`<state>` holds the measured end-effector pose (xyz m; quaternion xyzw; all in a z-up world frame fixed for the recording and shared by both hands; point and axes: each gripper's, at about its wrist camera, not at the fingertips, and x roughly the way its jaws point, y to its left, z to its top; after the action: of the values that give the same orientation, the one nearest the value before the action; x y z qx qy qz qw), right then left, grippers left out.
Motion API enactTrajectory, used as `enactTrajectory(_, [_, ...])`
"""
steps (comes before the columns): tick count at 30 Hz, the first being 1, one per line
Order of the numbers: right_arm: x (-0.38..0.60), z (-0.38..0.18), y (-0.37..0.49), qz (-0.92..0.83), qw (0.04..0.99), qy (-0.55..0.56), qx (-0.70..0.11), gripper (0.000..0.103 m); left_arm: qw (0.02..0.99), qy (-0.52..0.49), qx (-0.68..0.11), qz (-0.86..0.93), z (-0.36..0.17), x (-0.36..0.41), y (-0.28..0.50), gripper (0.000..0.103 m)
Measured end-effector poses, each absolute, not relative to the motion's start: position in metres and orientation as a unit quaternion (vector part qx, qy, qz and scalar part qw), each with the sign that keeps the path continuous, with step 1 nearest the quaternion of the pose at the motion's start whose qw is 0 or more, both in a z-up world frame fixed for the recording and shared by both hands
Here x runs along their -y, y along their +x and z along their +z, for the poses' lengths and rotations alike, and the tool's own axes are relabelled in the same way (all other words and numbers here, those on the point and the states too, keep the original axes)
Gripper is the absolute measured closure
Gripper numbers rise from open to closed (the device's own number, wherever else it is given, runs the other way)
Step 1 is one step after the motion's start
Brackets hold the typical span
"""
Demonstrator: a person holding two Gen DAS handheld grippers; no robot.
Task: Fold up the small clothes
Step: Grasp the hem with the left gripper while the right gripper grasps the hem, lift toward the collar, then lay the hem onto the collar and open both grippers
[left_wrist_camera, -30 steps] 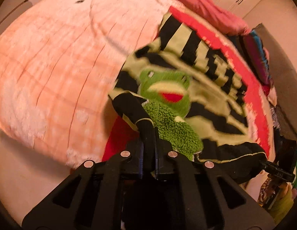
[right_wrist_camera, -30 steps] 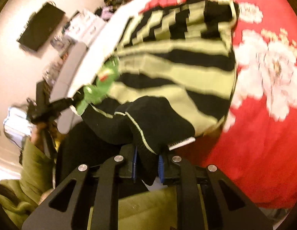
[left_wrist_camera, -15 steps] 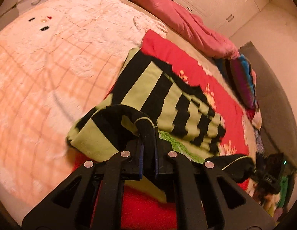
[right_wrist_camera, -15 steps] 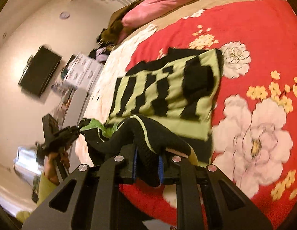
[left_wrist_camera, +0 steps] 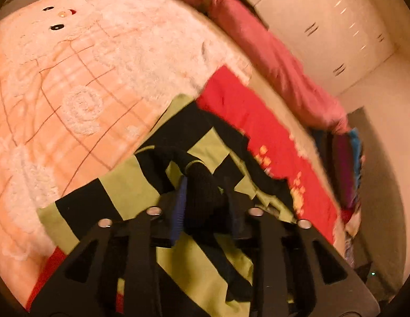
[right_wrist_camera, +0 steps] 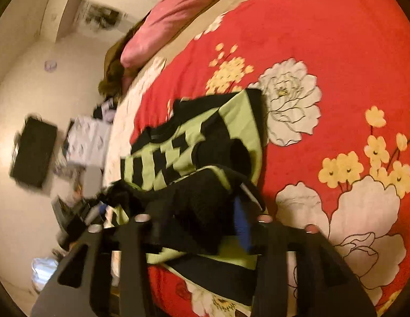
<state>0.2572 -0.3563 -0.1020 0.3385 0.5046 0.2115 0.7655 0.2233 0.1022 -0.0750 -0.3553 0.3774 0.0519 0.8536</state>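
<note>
One striped sweater [left_wrist_camera: 131, 190] – black and yellow-green – lies folded over itself on the bed, across the seam where two covers meet: a red floral blanket [right_wrist_camera: 337, 52] and a pale peach fleece blanket [left_wrist_camera: 73, 79]. One pink bolster pillow [left_wrist_camera: 271, 60] runs along the bed's far edge. White wardrobe doors [left_wrist_camera: 324, 21] stand behind that edge; in the right wrist view a dark screen [right_wrist_camera: 33, 153] hangs on the cream wall.

Left gripper [left_wrist_camera: 206, 198]: jaws apart, with a black knit fold of the sweater lying loosely between them, its blue pad visible beside the cloth. Right gripper [right_wrist_camera: 202, 214]: jaws likewise apart around a bunched black cuff, above the sweater's near edge – both views are motion-blurred.
</note>
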Motion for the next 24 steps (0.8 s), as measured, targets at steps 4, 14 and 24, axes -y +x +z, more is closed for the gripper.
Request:
enactTrajectory(4, [0.373,-0.090,0.246,0.185,0.805,0.320,-0.464,0.046,0.877,-0.324,-0.350,0.060,-0.076,-0.102,0.205,0.076])
enactTrajectory(14, [0.332,-0.066,0.194,0.181,0.894,0.044,-0.408,0.036,0.928,-0.173,-0.323,0.071,-0.054,-0.097,0.171,0.067])
enactTrajectory(24, [0.303,-0.072,0.249,0.189,0.849,0.113,-0.480,0.100,0.929,-0.129,-0.345,0.042,-0.068,-0.071,0.177,0.065])
